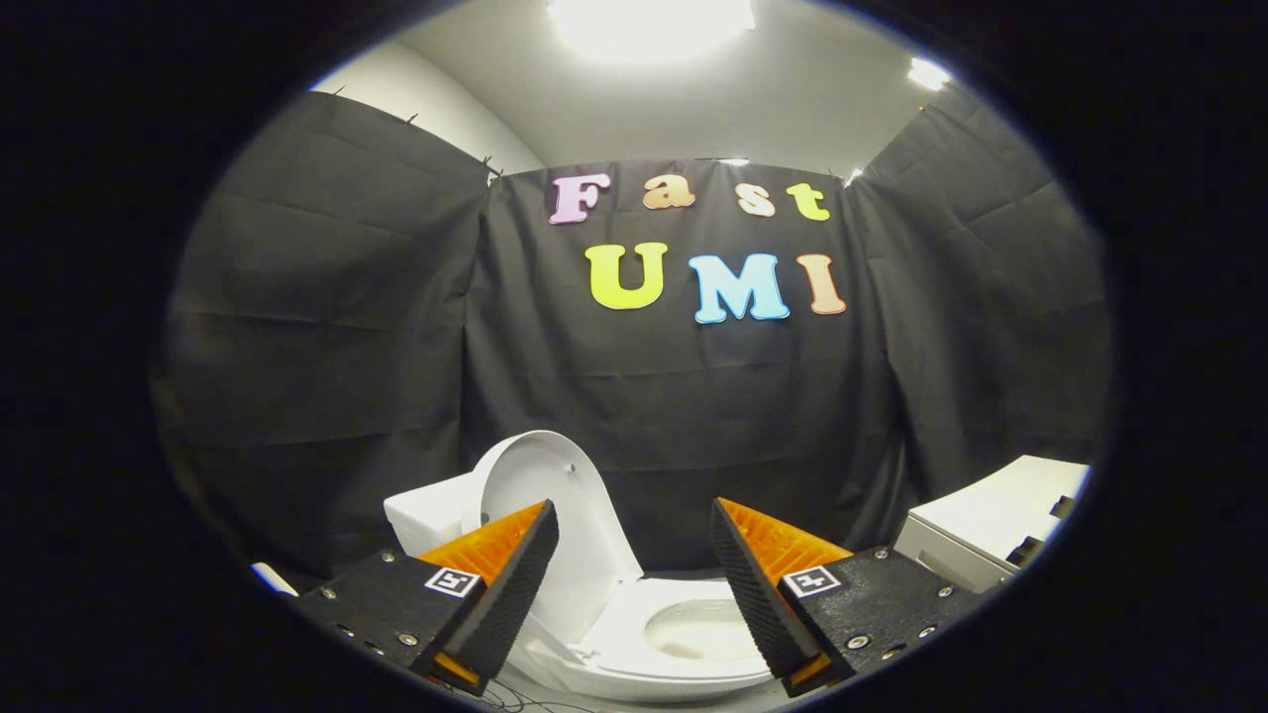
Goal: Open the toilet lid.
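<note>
I look forward along my gripper [634, 555], whose two orange fingers with black ribbed pads [515, 584] stand wide apart, released and holding nothing. A small square black-and-white marker sits on the black base of each finger.

Between and just beyond the fingers stands a white toilet [644, 644]. Its lid [540, 495] is already raised, standing close to upright and leaning back toward the white cistern [426, 515] behind it. The inner face of the lid is turned toward me, and I can see two small bumpers near its upper edge. The left finger overlaps the lower part of the lid in my view; I cannot tell whether they touch. The seat ring [634, 619] lies down flat, and the open bowl [708, 629] shows inside it, just ahead of the gap between the fingers and nearer the right one.

Past the right finger, off to the side, sits a white box-shaped unit [991, 520] with dark fittings on its edge. Black cloth walls [327, 347] surround the booth, with a bright ceiling light [649, 20] overhead.
</note>
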The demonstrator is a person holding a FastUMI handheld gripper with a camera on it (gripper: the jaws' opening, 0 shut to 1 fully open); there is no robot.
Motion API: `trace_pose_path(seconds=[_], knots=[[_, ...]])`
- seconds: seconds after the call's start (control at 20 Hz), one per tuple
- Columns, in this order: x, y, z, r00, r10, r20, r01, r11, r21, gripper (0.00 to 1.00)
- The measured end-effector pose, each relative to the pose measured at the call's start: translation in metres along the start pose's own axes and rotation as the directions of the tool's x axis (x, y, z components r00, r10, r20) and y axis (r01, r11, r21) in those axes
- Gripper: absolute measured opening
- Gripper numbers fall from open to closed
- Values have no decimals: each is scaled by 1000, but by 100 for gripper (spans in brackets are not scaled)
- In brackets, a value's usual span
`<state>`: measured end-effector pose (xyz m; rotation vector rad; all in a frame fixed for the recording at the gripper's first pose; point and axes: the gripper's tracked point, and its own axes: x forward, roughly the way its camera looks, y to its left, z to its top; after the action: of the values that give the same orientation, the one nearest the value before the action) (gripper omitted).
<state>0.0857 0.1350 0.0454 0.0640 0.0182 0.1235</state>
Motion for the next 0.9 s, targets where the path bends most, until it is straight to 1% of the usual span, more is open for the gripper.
trace_pose_path(seconds=[0.2, 0.4, 0.7, 0.9], knots=[[-15, -29, -1, 999, -40, 7, 40, 999, 16, 95], [-36, -54, -1, 995, -100, 10, 100, 995, 22, 95], [-69, -85, -5, 988, -149, 36, 146, 987, 71, 95], [-87, -110, -14, 980, -193, 38, 189, 977, 98, 95]])
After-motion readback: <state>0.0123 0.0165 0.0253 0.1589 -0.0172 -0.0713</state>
